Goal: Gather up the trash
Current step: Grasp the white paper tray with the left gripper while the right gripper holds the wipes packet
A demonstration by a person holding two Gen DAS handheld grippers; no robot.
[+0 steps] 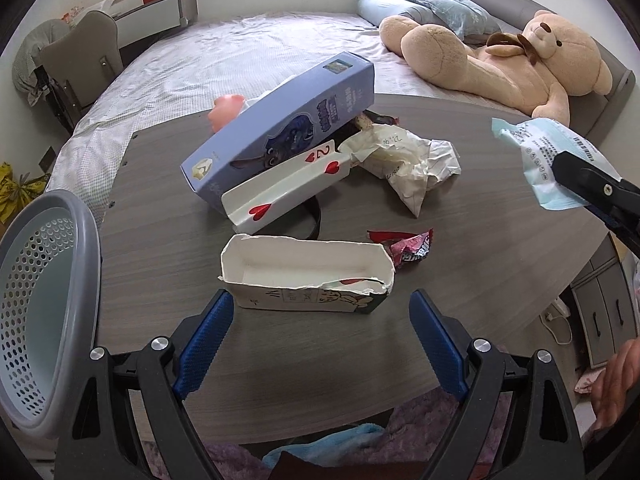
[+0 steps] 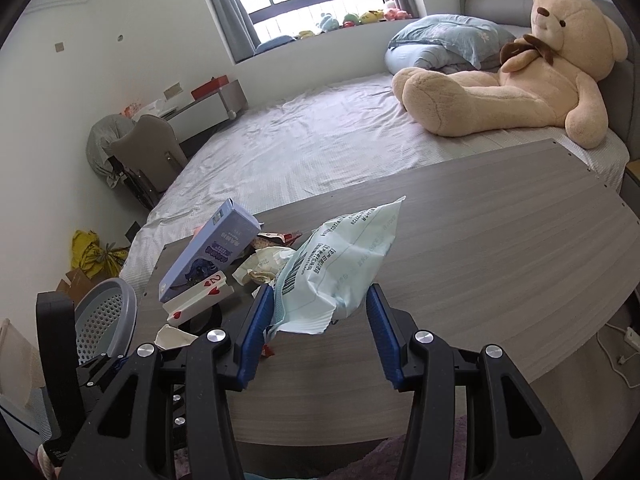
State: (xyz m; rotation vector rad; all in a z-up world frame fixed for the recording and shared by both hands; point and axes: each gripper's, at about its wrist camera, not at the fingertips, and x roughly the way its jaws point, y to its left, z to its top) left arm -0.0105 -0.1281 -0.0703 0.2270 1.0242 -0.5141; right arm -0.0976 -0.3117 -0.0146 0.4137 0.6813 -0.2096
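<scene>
On the grey wooden table [image 1: 500, 264] lies a torn white carton tray [image 1: 304, 276], just beyond the tips of my left gripper [image 1: 320, 336], which is open and holds nothing. Behind the tray lean a blue box [image 1: 280, 128] and a heart-printed card piece [image 1: 288, 188]. Crumpled paper [image 1: 412, 164] and a red wrapper [image 1: 404, 248] lie to their right. My right gripper [image 2: 320, 296] is shut on a light-blue plastic packet [image 2: 340, 268] and holds it above the table [image 2: 500, 240]. In the left wrist view that packet [image 1: 536, 156] hangs at the right edge.
A grey perforated basket [image 1: 48, 304] stands tilted at the table's left end, also seen in the right wrist view as the basket [image 2: 106, 320]. A bed with a big teddy bear [image 2: 520, 76] lies behind the table. A hand [image 1: 616, 384] shows at the lower right.
</scene>
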